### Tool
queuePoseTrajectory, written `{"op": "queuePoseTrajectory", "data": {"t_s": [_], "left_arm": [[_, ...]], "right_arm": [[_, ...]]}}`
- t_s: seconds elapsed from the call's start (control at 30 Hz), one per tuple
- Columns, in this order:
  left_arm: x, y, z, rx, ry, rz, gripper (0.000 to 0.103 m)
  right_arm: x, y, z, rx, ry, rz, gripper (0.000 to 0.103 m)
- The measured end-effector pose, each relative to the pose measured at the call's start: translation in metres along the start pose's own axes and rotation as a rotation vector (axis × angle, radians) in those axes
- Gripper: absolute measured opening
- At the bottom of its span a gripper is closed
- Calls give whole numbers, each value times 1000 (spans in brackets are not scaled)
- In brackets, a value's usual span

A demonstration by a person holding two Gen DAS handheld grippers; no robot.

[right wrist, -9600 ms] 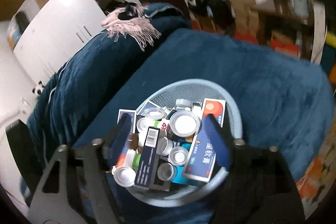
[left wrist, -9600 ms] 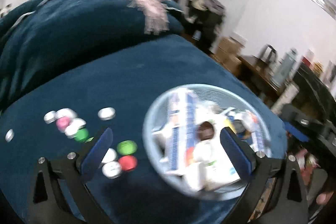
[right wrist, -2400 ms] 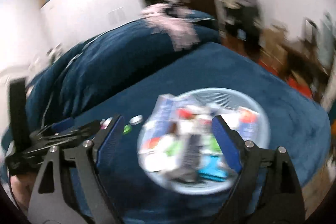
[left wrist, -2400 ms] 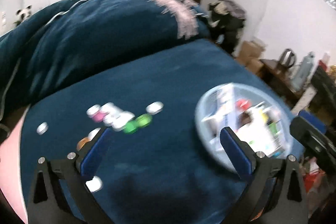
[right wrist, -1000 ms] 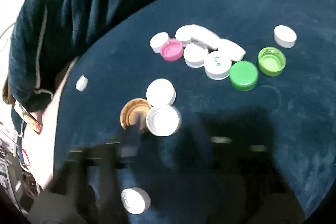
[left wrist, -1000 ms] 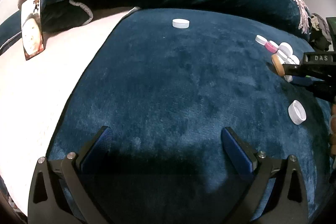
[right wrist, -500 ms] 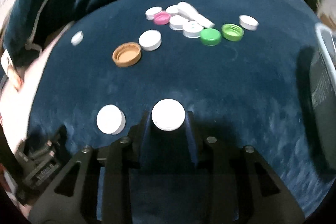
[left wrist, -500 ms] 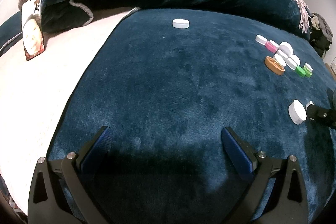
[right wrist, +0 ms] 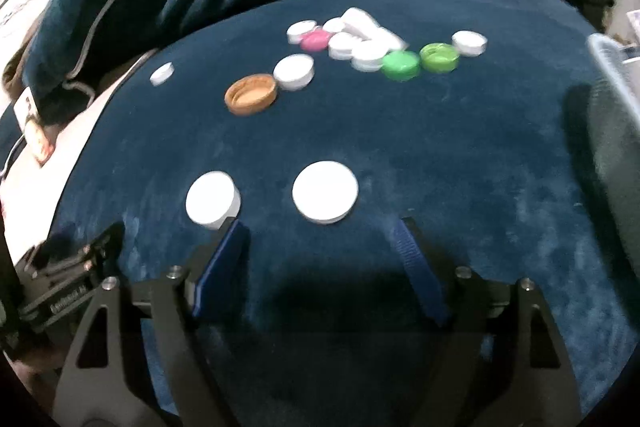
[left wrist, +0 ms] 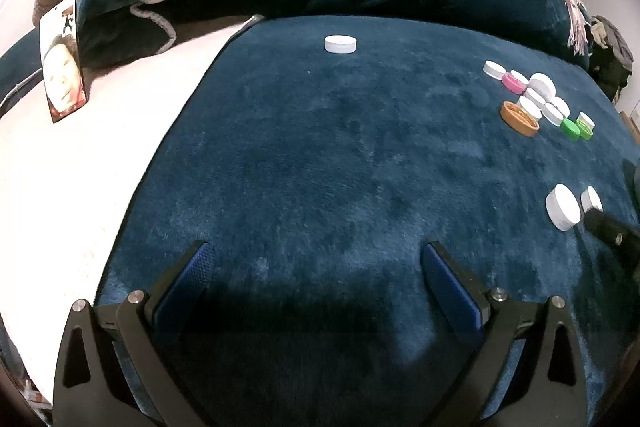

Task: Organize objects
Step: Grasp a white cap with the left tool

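Just ahead of the right tongs, spread and empty, a white cap lies flat on the blue blanket, another cap at its 9 o'clock; likely light, rigid, slick, so pinch across the rim; left tongs likewise spread, empty.

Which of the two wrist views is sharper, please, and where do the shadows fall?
Left wrist view: crisp, with fisheye bending at the edges; a dark shadow lies on the blue blanket by the left gripper. Right wrist view: softly blurred caps, a similar shadow beneath the right gripper.
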State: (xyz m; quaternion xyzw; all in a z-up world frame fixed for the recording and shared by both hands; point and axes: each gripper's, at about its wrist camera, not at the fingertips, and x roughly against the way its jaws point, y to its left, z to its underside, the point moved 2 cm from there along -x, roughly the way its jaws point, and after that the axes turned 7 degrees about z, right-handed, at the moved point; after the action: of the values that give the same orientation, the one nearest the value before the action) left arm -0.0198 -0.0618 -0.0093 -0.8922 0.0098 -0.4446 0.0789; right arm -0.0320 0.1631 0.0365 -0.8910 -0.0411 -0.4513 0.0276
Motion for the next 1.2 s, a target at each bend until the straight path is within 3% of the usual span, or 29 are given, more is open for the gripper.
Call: {"op": "queuePoseTrajectory", "data": {"t_s": [0.07, 0.13, 0.3, 0.37, 0.43, 0.57, 0.8, 0.93, 1.1, 1.2], "left_arm": [[0, -1, 1, -3, -2, -6, 103], [0, -2, 1, -4, -1, -10, 103], [0, -4, 2, -6, -6, -18, 103], [0, -4, 2, -5, -7, -20, 103], [1, -5, 2, -7, -10, -23, 103], [0, -6, 2, -8, -11, -28, 103], [0, -6, 2, -9, -13, -32, 103], [0, -6, 3, -10, -11, -31, 103], [8, -18, -1, -65, -46, -48, 102], [17, -35, -5, -94, -95, 25, 102]], "right_arm": [[-8, 0, -4, 13, 11, 36, 78], [-21, -5, -4, -11, 69, 18, 76], [-19, -2, 2, 52, 48, 37, 64], [-15, -7, -1, 25, 34, 16, 51], [-14, -13, -4, -16, 18, 6, 45], [-28, -10, -6, -37, 64, -8, 47], [-24, -12, -3, -48, 40, -28, 47], [-16, -16, -2, -75, 15, -19, 38], [-14, -14, 6, -61, 16, -14, 38], [-18, -15, 6, -51, 23, -15, 40]]}}
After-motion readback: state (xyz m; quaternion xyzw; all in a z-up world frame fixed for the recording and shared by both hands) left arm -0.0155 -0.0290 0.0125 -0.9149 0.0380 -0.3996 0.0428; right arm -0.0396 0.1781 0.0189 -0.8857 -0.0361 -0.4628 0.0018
